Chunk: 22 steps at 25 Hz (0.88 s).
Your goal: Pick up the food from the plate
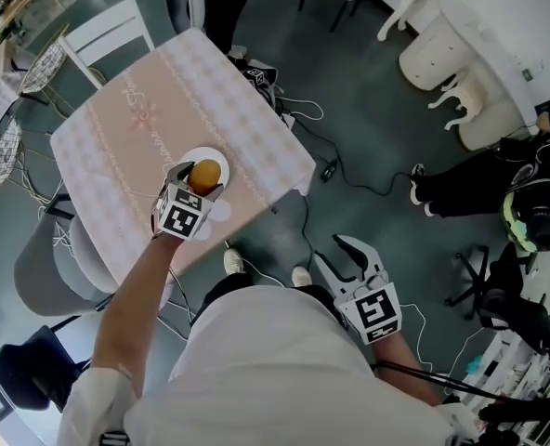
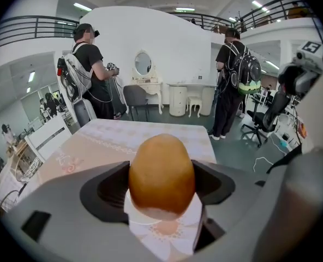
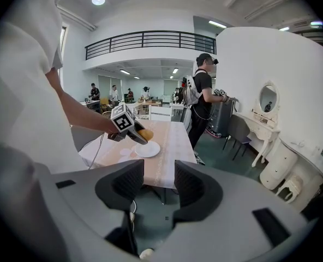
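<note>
A golden-brown bread roll (image 1: pixel 205 174) (image 2: pixel 161 172) sits between the jaws of my left gripper (image 1: pixel 201 180) (image 2: pixel 161 184), which is shut on it just above the white plate (image 1: pixel 221 161) (image 3: pixel 148 149) on the pink table (image 1: pixel 154 110). From the right gripper view the left gripper (image 3: pixel 137 135) holds the roll (image 3: pixel 145 134) over the plate. My right gripper (image 1: pixel 342 256) (image 3: pixel 153 185) hangs open and empty off the table, over the floor at the lower right.
The table's near edge (image 1: pixel 247 226) lies below the plate. A white chair (image 1: pixel 108 31) stands at the far side, a grey chair (image 1: pixel 57 263) at the left. Cables (image 1: pixel 340 170) cross the floor. Two people (image 2: pixel 93 72) (image 2: pixel 232 75) stand beyond the table.
</note>
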Tool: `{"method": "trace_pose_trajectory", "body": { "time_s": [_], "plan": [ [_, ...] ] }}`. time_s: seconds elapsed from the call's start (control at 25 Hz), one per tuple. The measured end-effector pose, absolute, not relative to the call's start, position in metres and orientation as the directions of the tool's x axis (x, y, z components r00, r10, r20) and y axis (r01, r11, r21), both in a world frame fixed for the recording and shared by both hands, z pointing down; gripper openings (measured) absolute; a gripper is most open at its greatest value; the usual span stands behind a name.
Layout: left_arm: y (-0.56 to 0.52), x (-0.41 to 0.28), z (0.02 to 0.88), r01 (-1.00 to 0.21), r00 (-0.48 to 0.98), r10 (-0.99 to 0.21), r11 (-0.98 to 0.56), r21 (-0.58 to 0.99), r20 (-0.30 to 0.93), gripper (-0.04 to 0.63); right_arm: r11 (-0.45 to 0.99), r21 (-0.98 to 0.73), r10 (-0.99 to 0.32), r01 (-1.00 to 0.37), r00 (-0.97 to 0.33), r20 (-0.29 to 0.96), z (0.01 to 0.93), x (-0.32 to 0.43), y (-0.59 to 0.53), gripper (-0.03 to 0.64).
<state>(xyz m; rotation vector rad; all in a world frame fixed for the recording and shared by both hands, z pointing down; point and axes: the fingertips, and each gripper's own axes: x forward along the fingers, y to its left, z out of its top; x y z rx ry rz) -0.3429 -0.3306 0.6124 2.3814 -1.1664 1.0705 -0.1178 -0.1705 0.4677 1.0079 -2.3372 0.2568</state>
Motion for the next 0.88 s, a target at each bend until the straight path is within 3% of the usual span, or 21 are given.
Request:
{"method": "trace_pose_trajectory", "body": {
  "time_s": [0.44,0.88],
  "plan": [
    [-0.271,-0.310,0.502,-0.846,0.439,-0.682,-0.533,0.015,0.585,0.359,0.790,0.027,-0.526,-0.612,-0.655,0.542,0.467,-0.091,-0.165,0.182],
    [-0.179,-0.249,0.407,-0.881,0.413,-0.776,-0.472,-0.004,0.477,0.359,0.895,-0.003,-0.379,-0.446,-0.763,0.523,0.469,-0.074,-0.148,0.168]
  ]
}}
